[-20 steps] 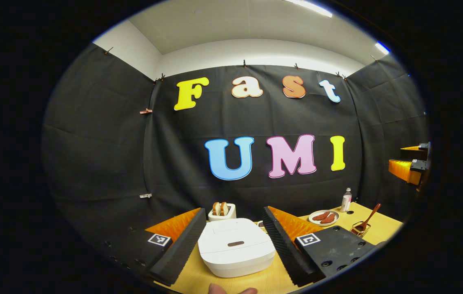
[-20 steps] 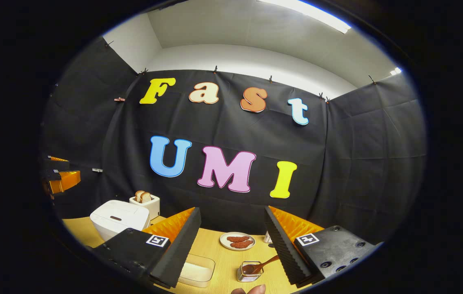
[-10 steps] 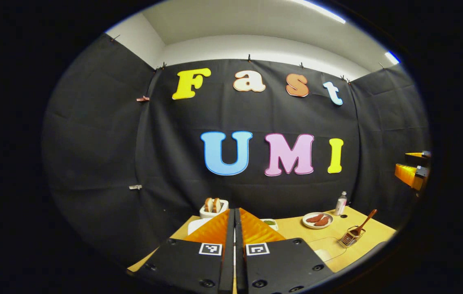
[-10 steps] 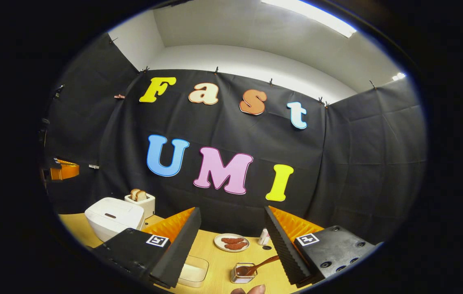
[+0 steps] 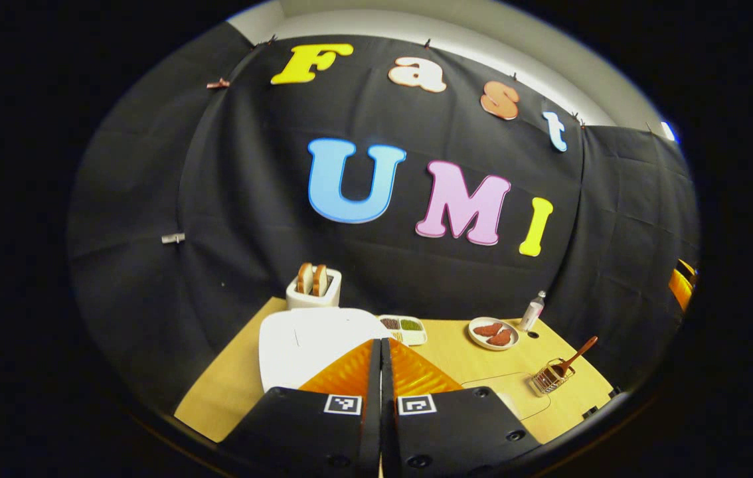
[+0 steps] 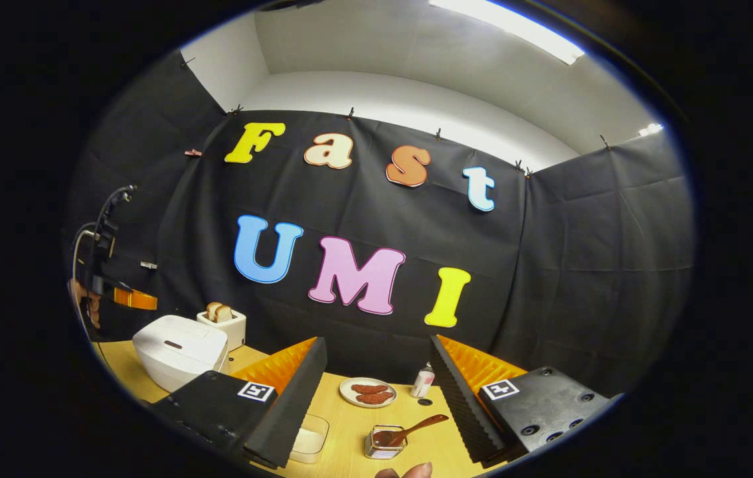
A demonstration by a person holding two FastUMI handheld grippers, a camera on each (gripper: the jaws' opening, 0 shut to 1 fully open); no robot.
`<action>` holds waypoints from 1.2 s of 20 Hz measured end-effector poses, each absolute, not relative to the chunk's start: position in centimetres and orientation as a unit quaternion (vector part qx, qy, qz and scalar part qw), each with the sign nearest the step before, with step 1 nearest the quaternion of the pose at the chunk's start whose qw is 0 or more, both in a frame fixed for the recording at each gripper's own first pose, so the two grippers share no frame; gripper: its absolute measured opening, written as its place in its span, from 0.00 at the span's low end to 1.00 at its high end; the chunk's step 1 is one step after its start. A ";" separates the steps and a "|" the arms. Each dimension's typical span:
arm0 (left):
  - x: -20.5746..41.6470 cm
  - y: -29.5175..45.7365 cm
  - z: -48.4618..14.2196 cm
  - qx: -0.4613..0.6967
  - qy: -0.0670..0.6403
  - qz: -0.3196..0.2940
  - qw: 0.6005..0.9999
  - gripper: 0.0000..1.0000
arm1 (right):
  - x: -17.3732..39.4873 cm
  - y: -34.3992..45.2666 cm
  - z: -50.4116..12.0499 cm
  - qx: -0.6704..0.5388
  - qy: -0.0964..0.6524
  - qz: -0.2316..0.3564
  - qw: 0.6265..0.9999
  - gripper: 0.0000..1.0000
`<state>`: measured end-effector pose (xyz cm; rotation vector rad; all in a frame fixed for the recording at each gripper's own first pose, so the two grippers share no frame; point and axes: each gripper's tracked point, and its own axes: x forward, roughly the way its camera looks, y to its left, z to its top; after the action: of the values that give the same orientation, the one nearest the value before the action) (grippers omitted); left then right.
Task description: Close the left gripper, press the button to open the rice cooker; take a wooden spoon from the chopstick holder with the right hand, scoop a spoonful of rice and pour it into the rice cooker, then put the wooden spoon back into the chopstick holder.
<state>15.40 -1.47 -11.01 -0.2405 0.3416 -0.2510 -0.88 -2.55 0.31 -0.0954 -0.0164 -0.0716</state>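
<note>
In the left gripper view my left gripper (image 5: 381, 341) is shut with nothing between its fingers. It hovers over the near side of the white rice cooker (image 5: 303, 342), whose lid is down. The wire chopstick holder (image 5: 549, 378) with the wooden spoon (image 5: 579, 350) stands at the right. In the right gripper view my right gripper (image 6: 376, 342) is open and empty, above the table. The chopstick holder (image 6: 382, 443) and spoon (image 6: 419, 425) lie just below it. A clear rice container (image 6: 310, 441) sits to their left. The rice cooker (image 6: 177, 345) is far left, with the left gripper (image 6: 129, 299) above it.
A toaster (image 5: 313, 289) with bread stands behind the cooker. A small two-part dish (image 5: 403, 325), a plate of sausages (image 5: 493, 332) and a small bottle (image 5: 532, 309) line the back of the wooden table (image 5: 476, 365). A thumb (image 6: 411, 471) shows at the bottom edge.
My left gripper went from open to shut, then tipped down and moved in over the rice cooker. The right gripper stayed open and barely moved.
</note>
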 end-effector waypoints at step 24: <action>19.3 -2.7 -23.0 -0.129 0.351 -0.103 0.922 0.07 | -2.2 -6.0 -1.1 -0.072 0.013 -0.061 0.995 0.97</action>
<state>19.29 -2.67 -23.02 -0.2656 0.7216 -0.2112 -2.19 -5.96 -1.09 -0.1440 0.0255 -0.1217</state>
